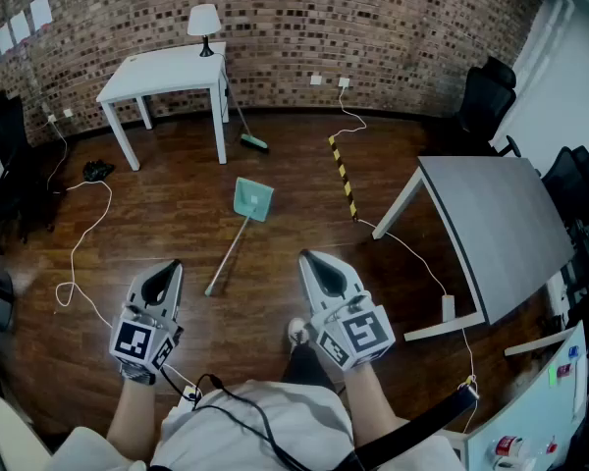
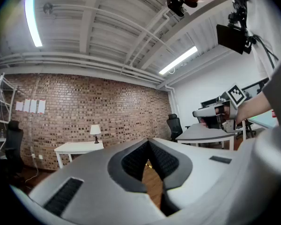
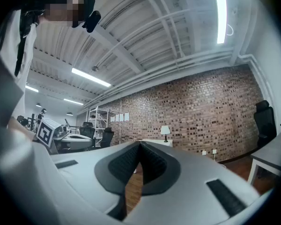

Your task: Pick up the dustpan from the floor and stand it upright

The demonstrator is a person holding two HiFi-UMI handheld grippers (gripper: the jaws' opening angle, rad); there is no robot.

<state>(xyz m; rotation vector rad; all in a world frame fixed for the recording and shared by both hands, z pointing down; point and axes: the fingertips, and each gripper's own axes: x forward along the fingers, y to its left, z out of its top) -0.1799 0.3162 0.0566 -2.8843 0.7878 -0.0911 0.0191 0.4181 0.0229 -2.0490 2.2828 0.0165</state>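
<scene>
Evidently the pickup is not yet begun; the dustpan (image 1: 239, 235) lies flat on the floor (image 1: 157, 214), well ahead of both grippers; next comes a reach down to its handle; teal pan, long grey handle; left gripper (image 1: 170, 266) and right gripper (image 1: 310, 259) are closed, empty.

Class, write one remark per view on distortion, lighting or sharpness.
Head view: dark corners, the brick wall bows, the dustpan is sharp. Left gripper view: strong fisheye bending, the ceiling light glares white. Right gripper view: same fisheye, black rim around the picture.
</scene>
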